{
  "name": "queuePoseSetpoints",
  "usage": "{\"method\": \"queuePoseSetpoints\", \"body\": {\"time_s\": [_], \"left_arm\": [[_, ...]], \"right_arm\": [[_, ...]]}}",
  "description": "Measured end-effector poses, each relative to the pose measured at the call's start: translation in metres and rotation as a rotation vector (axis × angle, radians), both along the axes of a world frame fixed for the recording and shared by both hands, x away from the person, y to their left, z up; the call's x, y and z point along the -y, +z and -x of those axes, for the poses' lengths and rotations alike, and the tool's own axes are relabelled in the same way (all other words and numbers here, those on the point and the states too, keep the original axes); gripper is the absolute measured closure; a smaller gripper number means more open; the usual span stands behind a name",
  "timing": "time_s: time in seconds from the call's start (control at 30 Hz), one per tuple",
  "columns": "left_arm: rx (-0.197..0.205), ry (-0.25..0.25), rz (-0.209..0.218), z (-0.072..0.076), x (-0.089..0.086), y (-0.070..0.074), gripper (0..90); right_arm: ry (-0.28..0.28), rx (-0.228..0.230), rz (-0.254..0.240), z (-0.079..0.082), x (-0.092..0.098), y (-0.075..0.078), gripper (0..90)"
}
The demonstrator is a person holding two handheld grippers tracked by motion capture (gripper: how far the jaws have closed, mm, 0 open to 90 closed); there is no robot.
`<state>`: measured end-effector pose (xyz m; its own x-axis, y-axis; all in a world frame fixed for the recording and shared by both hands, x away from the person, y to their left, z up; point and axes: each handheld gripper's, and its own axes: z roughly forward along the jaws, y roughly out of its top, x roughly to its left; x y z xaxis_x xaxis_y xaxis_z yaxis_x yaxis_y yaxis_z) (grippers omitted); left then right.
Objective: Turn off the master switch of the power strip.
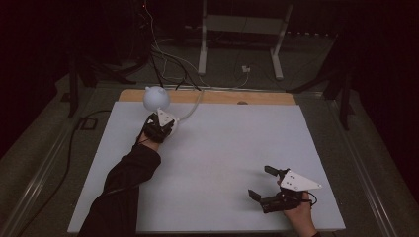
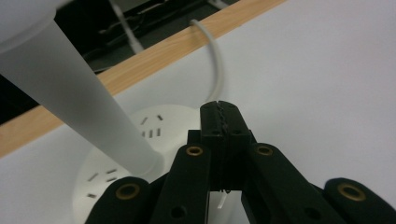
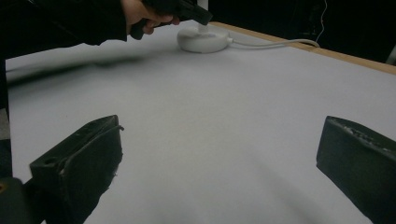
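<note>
Left gripper (image 1: 159, 124) beside white lamp (image 1: 156, 98)

Left gripper (image 1: 159, 123) at the end of an outstretched black-sleeved arm (image 1: 123, 185), jaws pressed together, right gripper (image 1: 262, 182) drawn near the body, jaws spread wide

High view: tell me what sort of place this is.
Probably a lab or recording room set up for capturing manipulation work. A white board covers the table, loose cables run across the dark floor behind it, and a white metal stand sits beyond.

Black gripper (image 1: 260, 181) with grey three-cornered plate, black sleeve (image 1: 121, 190), brass-ringed screws
</note>
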<state>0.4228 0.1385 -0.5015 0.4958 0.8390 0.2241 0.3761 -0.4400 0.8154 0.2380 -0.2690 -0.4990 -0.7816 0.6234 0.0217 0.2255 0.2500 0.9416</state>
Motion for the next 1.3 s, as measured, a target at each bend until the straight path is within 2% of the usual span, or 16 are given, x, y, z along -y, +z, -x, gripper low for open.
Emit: {"method": "queuePoseSetpoints", "body": {"time_s": [0.23,0.37,0.57,0.6,0.67,0.73,0.8,0.83,1.0,1.2,1.3], "left_arm": [[0.014,0.011,-0.043,-0.006,0.002,-0.009,90.0],[0.048,0.013,-0.087,-0.008,0.005,-0.012,90.0],[0.029,0.026,-0.103,-0.012,0.006,-0.018,90.0],[0.03,0.038,-0.117,-0.012,0.006,-0.019,90.0],[0.027,0.042,-0.102,-0.013,0.005,-0.02,90.0],[0.04,0.043,-0.121,-0.013,0.006,-0.021,90.0],[0.032,0.041,-0.104,-0.013,0.005,-0.021,90.0],[0.034,0.046,-0.115,-0.013,0.005,-0.02,90.0],[0.023,0.042,-0.118,-0.014,0.006,-0.022,90.0],[-0.002,0.042,-0.103,-0.016,0.005,-0.02,90.0],[-0.001,0.034,-0.146,-0.016,0.008,-0.019,90.0]], "right_arm": [[-0.003,0.002,-0.001,0.0,0.001,0.0,0.1],[-0.002,0.005,-0.001,0.001,0.0,0.001,0.1],[-0.005,0.008,0.001,0.001,0.001,0.001,0.1],[-0.005,0.008,0.001,0.001,0.001,0.001,0.1],[-0.005,0.008,0.003,0.001,0.001,0.0,0.1],[-0.005,0.009,0.004,0.001,0.001,0.001,0.1],[-0.005,0.009,0.005,0.001,0.001,0.001,0.1],[-0.005,0.009,0.005,0.001,0.001,0.001,0.1],[-0.006,0.009,0.009,0.001,0.001,0.0,0.1],[-0.006,0.008,0.005,0.001,0.001,0.001,0.1],[-0.006,0.01,0.007,0.002,0.0,0.001,0.1]]}}
